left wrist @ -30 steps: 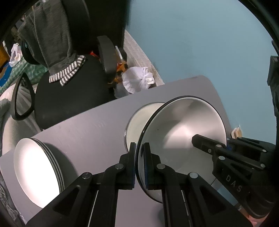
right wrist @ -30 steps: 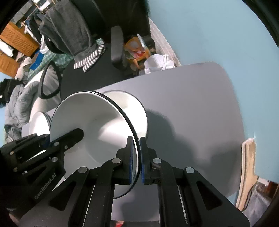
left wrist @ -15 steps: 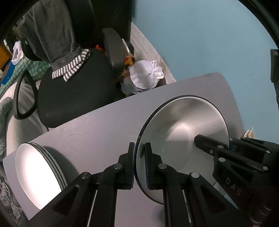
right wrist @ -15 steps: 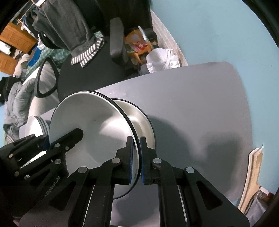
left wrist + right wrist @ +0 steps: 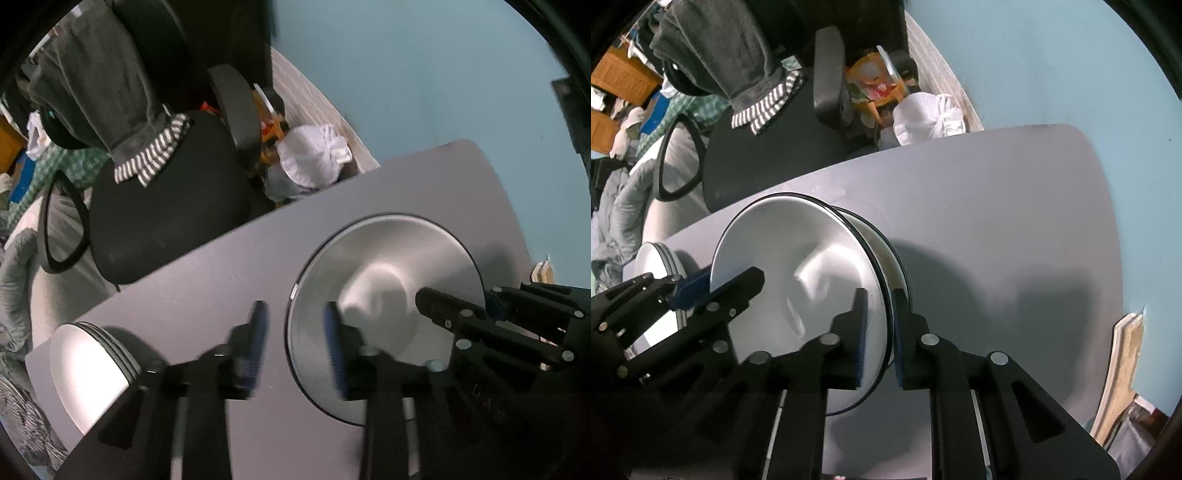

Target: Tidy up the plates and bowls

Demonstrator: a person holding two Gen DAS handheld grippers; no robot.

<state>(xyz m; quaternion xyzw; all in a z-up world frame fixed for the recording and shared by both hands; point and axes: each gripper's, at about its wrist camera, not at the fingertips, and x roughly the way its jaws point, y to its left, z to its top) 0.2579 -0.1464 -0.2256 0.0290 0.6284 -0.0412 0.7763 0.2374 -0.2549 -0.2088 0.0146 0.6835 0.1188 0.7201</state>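
Left gripper (image 5: 295,339): jaws just opened, spread astride the bowl (image 5: 384,295) rim. Right gripper (image 5: 879,325): jaws parting, rim between, pads seemingly off. Right view alone shows a second bowl (image 5: 882,240) beneath. Plate stack (image 5: 88,373) left of both. Bare worktop (image 5: 997,221) rightward. No legible writing.

Right gripper (image 5: 877,328) straddles the black rim of the top bowl (image 5: 798,280), jaws just easing apart; left gripper (image 5: 698,286) opposite.
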